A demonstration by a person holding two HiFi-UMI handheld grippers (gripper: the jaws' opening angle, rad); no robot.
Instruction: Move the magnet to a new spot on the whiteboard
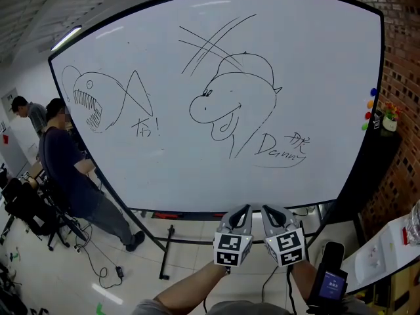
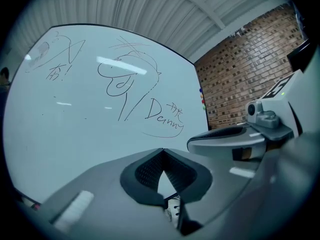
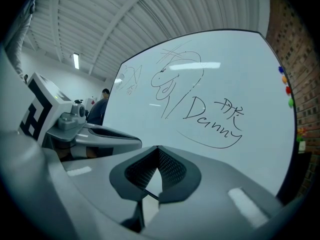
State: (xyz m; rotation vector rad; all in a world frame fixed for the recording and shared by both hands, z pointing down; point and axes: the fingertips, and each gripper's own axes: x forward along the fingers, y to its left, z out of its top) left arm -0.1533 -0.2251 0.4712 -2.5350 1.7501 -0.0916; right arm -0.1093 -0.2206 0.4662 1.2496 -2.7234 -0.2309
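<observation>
The grey left tool (image 1: 241,213) and grey right tool (image 1: 270,213), each bearing a square-marker cube, were held side by side, seen just under the bottom edge of the large, scribbled-on whiteboard (image 1: 164,169). Each tool's jaws were pressed together on nothing. A column of small round magnets (image 1: 367,115), blue, orange, red and green, clung to the board's right edge, well apart from both.
</observation>
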